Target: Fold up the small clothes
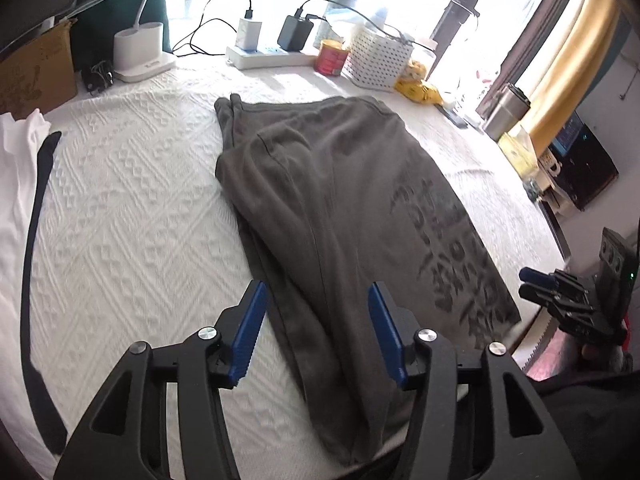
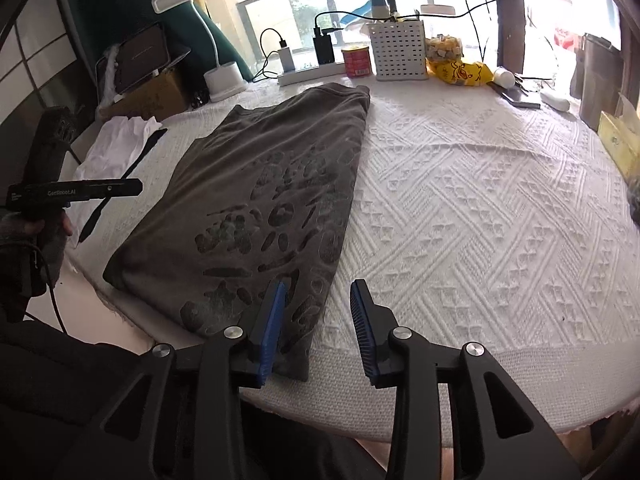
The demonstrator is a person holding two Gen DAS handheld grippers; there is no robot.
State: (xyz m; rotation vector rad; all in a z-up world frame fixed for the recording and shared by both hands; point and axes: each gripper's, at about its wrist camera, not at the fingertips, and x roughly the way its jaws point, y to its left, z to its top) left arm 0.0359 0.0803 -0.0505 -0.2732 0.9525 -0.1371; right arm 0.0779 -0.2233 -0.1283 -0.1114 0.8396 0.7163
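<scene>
A dark grey-brown garment (image 1: 340,208) with a faded print lies folded lengthwise on the white textured tablecloth (image 1: 132,216). It also shows in the right wrist view (image 2: 256,200). My left gripper (image 1: 316,296) is open and empty, hovering over the garment's near end. My right gripper (image 2: 318,292) is open and empty, above the garment's near right corner at the table's front edge. The right gripper also shows at the right of the left wrist view (image 1: 536,284). The left gripper shows at the left of the right wrist view (image 2: 120,188).
A white garment with a black strip (image 1: 24,184) lies at the table's left. Along the far edge stand a white lamp base (image 1: 140,52), a power strip with chargers (image 1: 260,54), a red can (image 1: 332,56), a white perforated basket (image 1: 380,56) and a yellow bag (image 2: 460,72).
</scene>
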